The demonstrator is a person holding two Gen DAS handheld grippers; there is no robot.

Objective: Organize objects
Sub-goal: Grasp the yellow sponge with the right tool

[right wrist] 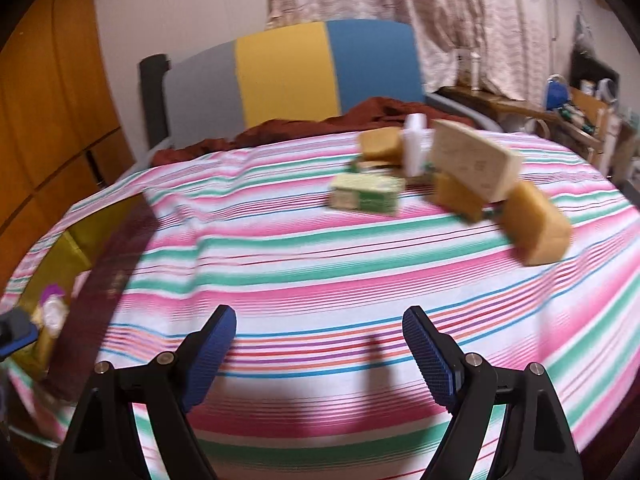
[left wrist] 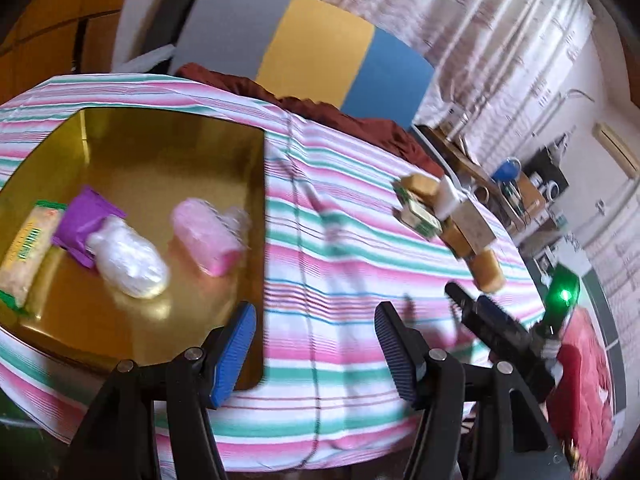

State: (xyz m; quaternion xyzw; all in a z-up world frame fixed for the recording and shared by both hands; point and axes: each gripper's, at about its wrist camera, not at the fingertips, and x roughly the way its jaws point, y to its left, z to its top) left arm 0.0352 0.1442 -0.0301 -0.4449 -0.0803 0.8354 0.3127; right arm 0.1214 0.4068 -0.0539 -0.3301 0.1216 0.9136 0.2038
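A gold tin tray (left wrist: 168,152) sits at the left of the striped table; it holds a pink wrapped bar (left wrist: 206,236), a white wrapped bar (left wrist: 128,260), a purple packet (left wrist: 82,224) and a green-edged cracker pack (left wrist: 26,252). My left gripper (left wrist: 316,344) is open and empty over the tray's right edge. A loose pile lies at the right: a green-and-white box (right wrist: 366,194), tan soap blocks (right wrist: 536,228), a white bottle (right wrist: 414,144) and a beige box (right wrist: 476,164). My right gripper (right wrist: 318,344) is open and empty, short of the pile; it also shows in the left wrist view (left wrist: 468,300).
The table wears a pink, green and white striped cloth (right wrist: 280,256). A brown cloth (right wrist: 300,124) lies at the far edge before a grey, yellow and blue headboard (right wrist: 288,72). A cluttered shelf (right wrist: 576,108) stands at the right. The tray's edge (right wrist: 76,248) shows at left.
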